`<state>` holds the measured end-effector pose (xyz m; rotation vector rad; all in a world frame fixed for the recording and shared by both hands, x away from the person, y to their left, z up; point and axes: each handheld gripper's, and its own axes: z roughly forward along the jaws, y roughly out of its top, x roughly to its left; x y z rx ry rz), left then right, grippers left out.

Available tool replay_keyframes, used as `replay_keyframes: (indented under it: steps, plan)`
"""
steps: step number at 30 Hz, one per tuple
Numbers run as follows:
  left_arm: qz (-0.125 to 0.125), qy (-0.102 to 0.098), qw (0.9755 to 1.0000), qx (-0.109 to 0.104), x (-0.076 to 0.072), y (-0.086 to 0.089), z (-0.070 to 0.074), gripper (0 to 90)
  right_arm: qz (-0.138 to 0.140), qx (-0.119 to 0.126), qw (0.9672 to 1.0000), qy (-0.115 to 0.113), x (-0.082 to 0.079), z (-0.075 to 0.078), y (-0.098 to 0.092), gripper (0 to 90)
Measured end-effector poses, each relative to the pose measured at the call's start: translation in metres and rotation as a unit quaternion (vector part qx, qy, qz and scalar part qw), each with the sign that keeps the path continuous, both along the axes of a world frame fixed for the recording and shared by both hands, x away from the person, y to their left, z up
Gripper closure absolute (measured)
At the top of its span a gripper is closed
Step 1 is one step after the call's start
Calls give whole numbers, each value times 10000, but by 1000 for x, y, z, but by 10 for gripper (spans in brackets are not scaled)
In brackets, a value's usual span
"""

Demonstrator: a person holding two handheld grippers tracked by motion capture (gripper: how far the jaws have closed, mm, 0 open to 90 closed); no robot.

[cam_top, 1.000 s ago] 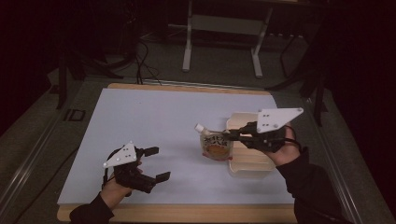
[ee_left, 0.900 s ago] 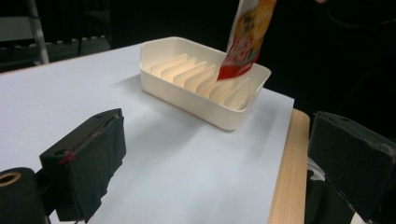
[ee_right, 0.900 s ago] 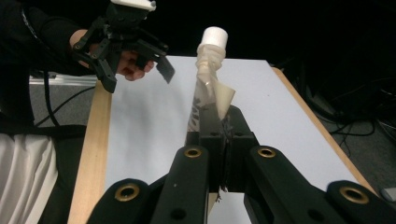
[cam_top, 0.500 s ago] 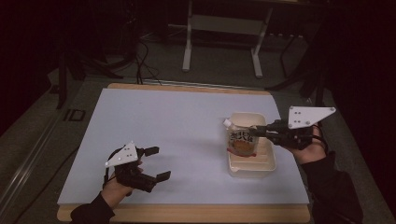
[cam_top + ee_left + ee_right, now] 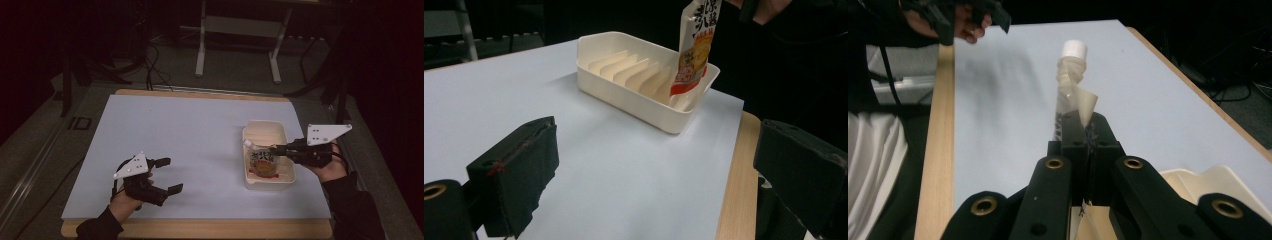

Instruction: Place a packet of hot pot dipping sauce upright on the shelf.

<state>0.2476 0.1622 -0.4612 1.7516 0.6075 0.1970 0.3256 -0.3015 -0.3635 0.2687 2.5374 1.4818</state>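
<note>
A printed food pouch (image 5: 262, 162) with a white screw cap (image 5: 1074, 49) hangs upright inside a cream slotted tray (image 5: 266, 130) at the right of the white mat. My right gripper (image 5: 278, 149) is shut on the pouch's top edge, holding it over the tray's near end. In the left gripper view the pouch (image 5: 695, 45) dips between the tray's (image 5: 624, 92) ribs. My left gripper (image 5: 167, 175) rests open near the mat's front left corner, with nothing between its jaws.
The white mat (image 5: 185, 140) covers a wooden table whose bare edge (image 5: 200, 229) runs along the front. A metal stand (image 5: 235, 30) and cables sit on the dark floor beyond the table.
My right gripper carried the pouch rightward from beside the tray to over it and lowered it into the tray's near end. The left gripper stayed put.
</note>
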Motion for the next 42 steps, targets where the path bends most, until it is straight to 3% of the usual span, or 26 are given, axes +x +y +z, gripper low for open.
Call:
replay_keyframes:
  steps: [8,15,30,32,37,42]
  plan:
    - [9,6,10000,30,0,0,-1,48,-20,271,9995,146,-3,-4,-11,890]
    - [6,19,10000,56,1,0,-2,48,-11,212,9994,267,-4,-9,-16,890]
    - [40,45,9999,114,2,0,-6,48,-35,60,9975,696,-3,-55,-17,884]
    - [34,48,9999,119,2,1,-5,48,-41,175,9969,770,-5,-59,-21,882]
    - [15,31,9999,127,2,-1,-5,48,-203,79,9972,716,-11,-58,-28,833]
    - [20,49,9999,151,2,-1,-7,48,-344,220,9978,518,-16,-46,-29,740]
